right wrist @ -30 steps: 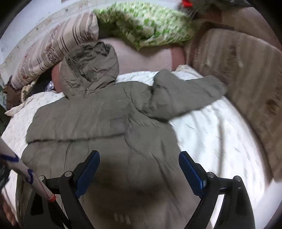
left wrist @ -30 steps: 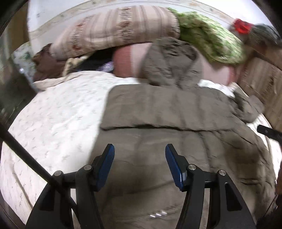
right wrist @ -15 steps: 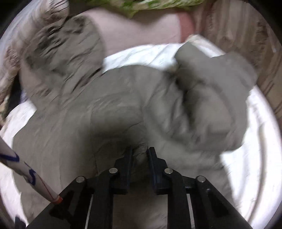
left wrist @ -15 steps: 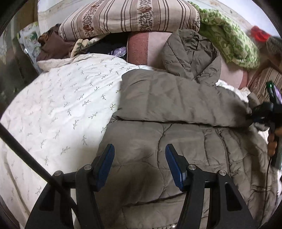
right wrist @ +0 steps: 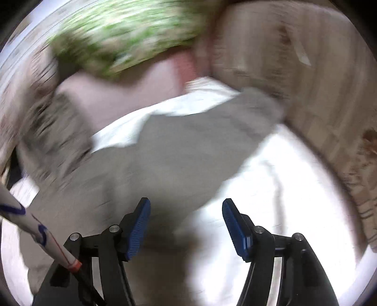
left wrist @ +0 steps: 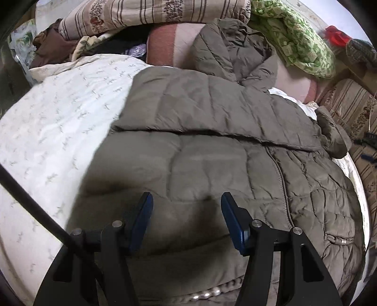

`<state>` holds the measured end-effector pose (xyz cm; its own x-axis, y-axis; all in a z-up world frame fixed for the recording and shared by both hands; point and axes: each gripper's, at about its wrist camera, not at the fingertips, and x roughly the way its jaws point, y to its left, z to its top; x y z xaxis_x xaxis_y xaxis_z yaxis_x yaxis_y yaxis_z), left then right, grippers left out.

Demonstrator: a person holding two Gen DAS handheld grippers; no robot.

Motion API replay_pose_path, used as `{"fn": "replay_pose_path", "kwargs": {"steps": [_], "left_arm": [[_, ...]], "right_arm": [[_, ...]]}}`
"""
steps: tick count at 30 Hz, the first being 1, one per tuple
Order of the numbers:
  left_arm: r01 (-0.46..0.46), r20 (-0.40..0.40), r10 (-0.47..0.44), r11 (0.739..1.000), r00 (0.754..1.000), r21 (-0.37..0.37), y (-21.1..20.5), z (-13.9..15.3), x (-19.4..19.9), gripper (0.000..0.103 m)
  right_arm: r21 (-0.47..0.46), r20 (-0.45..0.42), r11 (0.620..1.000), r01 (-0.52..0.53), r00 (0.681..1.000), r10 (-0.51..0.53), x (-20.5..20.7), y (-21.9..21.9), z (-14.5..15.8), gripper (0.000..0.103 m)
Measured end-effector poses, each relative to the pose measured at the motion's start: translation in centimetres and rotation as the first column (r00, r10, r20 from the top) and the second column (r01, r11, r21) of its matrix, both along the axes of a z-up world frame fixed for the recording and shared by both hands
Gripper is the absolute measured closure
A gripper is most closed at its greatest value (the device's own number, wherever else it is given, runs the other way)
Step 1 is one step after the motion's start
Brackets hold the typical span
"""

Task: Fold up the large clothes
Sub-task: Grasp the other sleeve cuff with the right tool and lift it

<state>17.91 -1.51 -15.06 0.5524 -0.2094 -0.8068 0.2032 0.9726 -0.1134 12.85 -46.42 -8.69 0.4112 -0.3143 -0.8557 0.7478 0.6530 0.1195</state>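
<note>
A large olive-brown quilted hooded jacket [left wrist: 212, 153] lies spread on a white patterned bedsheet [left wrist: 59, 122]. Its left sleeve is folded across the chest and its hood [left wrist: 231, 47] rests against the pillows. My left gripper [left wrist: 186, 207] is open and empty, just above the jacket's lower front near the hem. In the blurred right wrist view, the jacket's right sleeve [right wrist: 212, 131] lies out to the right on the sheet. My right gripper [right wrist: 186, 211] is open and empty above the sleeve's near edge.
Pillows are piled at the head of the bed: a striped one [left wrist: 153, 16], a pink one [left wrist: 169, 47] and a green patterned blanket [left wrist: 299, 44]. A striped brown cushion or wall [right wrist: 318, 82] borders the bed on the right.
My right gripper was shut on the jacket's fabric half a second ago; it has opened, let go and swung right over the sleeve. The left gripper has stayed open, moving closer over the jacket.
</note>
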Motion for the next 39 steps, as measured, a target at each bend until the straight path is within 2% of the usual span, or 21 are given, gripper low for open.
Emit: {"fn": "replay_pose_path", "kwargs": {"steps": [1,2,5,7,9,13,20,21,22,23,27,30,33,36,38,39], "left_arm": [[0.006,0.006,-0.006,1.000,1.000,0.002,-0.3,-0.1,-0.1,0.044],[0.011,0.011,-0.011,1.000,1.000,0.010,-0.7,-0.3,-0.1,0.044],[0.020,0.015,-0.021,0.999,1.000,0.038,-1.6,-1.0,0.1,0.043],[0.023,0.015,-0.024,0.997,1.000,0.068,-2.1,-1.7,0.3,0.041],[0.024,0.021,-0.026,0.996,0.999,0.090,-2.5,-2.2,0.5,0.037],[0.032,0.050,-0.040,0.989,0.998,0.146,-3.5,-2.8,0.5,0.032],[0.029,0.053,-0.039,0.986,0.998,0.167,-3.8,-3.3,1.0,0.028],[0.028,0.053,-0.038,0.985,0.998,0.168,-3.8,-3.4,1.0,0.028],[0.028,0.054,-0.038,0.985,0.998,0.171,-3.9,-3.4,1.0,0.028],[0.028,0.055,-0.038,0.984,0.998,0.173,-3.9,-3.4,1.0,0.028],[0.029,0.052,-0.039,0.983,0.998,0.181,-3.9,-3.3,0.9,0.027],[0.034,0.035,-0.041,0.985,0.999,0.171,-3.6,-2.8,0.7,0.027],[0.027,0.014,-0.028,0.995,1.000,0.100,-2.5,-1.5,0.2,0.027],[-0.007,0.057,0.004,0.999,0.998,0.041,-0.5,1.0,-0.4,0.027],[-0.052,0.103,0.047,0.998,0.994,0.043,1.0,2.6,-0.6,0.027],[-0.094,0.130,0.085,0.993,0.988,0.067,2.1,3.4,-0.6,0.027]], "right_arm": [[0.013,-0.006,0.999,0.042,0.999,-0.042,-0.9,-1.8,-0.5,0.040],[0.052,-0.001,0.994,0.100,0.995,-0.100,-2.2,-4.4,-1.4,0.052],[0.186,0.022,0.959,0.215,0.975,-0.222,-4.8,-10.4,-3.8,0.056],[0.237,0.045,0.933,0.270,0.957,-0.288,-5.4,-13.9,-5.2,0.056],[0.244,0.066,0.921,0.305,0.942,-0.329,-5.4,-16.6,-6.0,0.055],[0.217,0.067,0.913,0.346,0.927,-0.368,-2.8,-20.4,-7.1,0.055],[0.160,0.035,0.918,0.363,0.927,-0.373,1.1,-24.4,-8.7,0.055],[0.158,0.036,0.920,0.358,0.929,-0.368,1.3,-24.4,-8.7,0.064],[0.170,0.048,0.924,0.343,0.934,-0.355,1.6,-24.6,-8.5,0.087],[0.172,0.048,0.924,0.343,0.933,-0.355,1.7,-24.7,-8.3,0.089],[0.076,0.054,0.939,0.334,0.939,-0.338,1.7,-23.4,-4.2,0.092],[-0.014,0.070,0.939,0.343,0.937,-0.342,1.2,-21.6,0.9,0.093],[-0.115,0.121,0.934,0.338,0.938,-0.325,0.5,-18.6,7.9,0.093],[-0.159,0.175,0.949,0.273,0.954,-0.245,1.1,-14.9,13.7,0.093],[-0.200,0.208,0.959,0.201,0.965,-0.159,2.0,-11.1,17.8,0.093],[-0.213,0.224,0.965,0.155,0.969,-0.106,2.6,-8.7,19.7,0.093]]}}
